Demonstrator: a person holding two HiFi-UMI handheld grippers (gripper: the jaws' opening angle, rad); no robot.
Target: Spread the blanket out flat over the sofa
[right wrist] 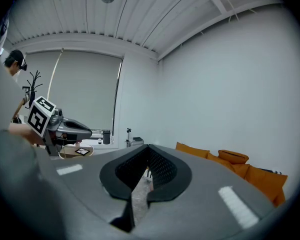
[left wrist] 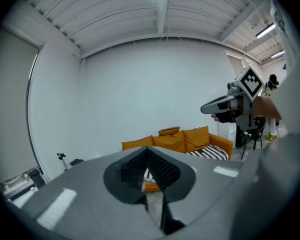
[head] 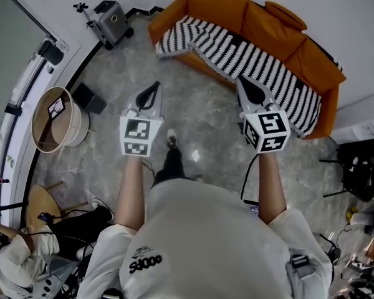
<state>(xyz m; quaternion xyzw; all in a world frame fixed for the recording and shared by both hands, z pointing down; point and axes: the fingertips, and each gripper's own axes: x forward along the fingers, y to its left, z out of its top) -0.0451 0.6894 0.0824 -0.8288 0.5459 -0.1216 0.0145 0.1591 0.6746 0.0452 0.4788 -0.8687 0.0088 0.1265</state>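
Observation:
A black-and-white striped blanket (head: pixel 249 61) lies along the seat of the orange sofa (head: pixel 280 27), from its left arm to its right end, and hangs over the front edge. The left end looks bunched. My left gripper (head: pixel 154 87) is held up over the floor well short of the sofa, shut with nothing in it. My right gripper (head: pixel 242 81) hovers near the blanket's front edge, also shut and empty. In the left gripper view the jaws (left wrist: pixel 148 150) meet in front of the sofa (left wrist: pixel 175 140) and blanket (left wrist: pixel 212 152). The right gripper view has the sofa (right wrist: pixel 240 168) at its right.
A grey wheeled case (head: pixel 112 20) stands by the wall left of the sofa. A round wicker basket (head: pixel 53 120) sits at the left, with a seated person (head: pixel 19 254) below it. A black side table (head: pixel 358 173) and a white box (head: pixel 361 117) stand at the right.

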